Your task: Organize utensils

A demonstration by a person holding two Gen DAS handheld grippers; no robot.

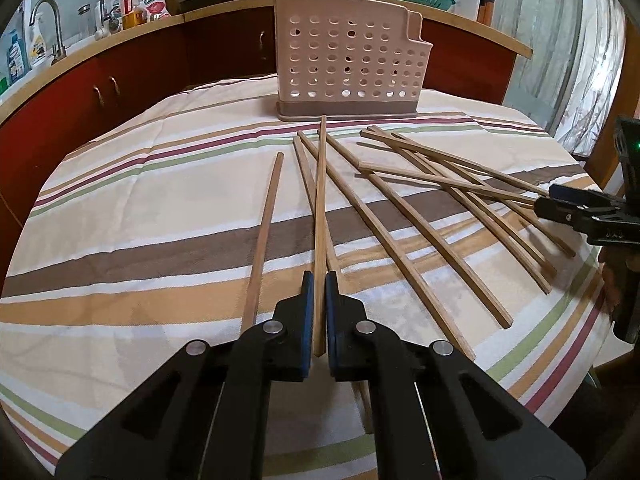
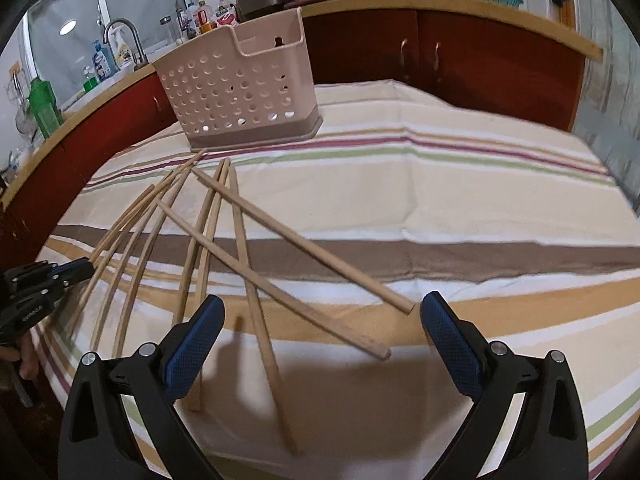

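text: none legible | bottle labels (image 1: 38, 46) — too blurred

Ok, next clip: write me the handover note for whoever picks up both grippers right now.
Left gripper: shut on one chopstick, tip aimed toward the holder.
Right gripper: open, empty, above the loose chopsticks.
Perforated holder stands at the far side of the striped cloth; no chopstick visible in it.
Done: one chopstick gripped.
Left: put it in the holder, then the rest.

Labels of the countertop bottles (image 1: 132, 6) too small to read (both views)
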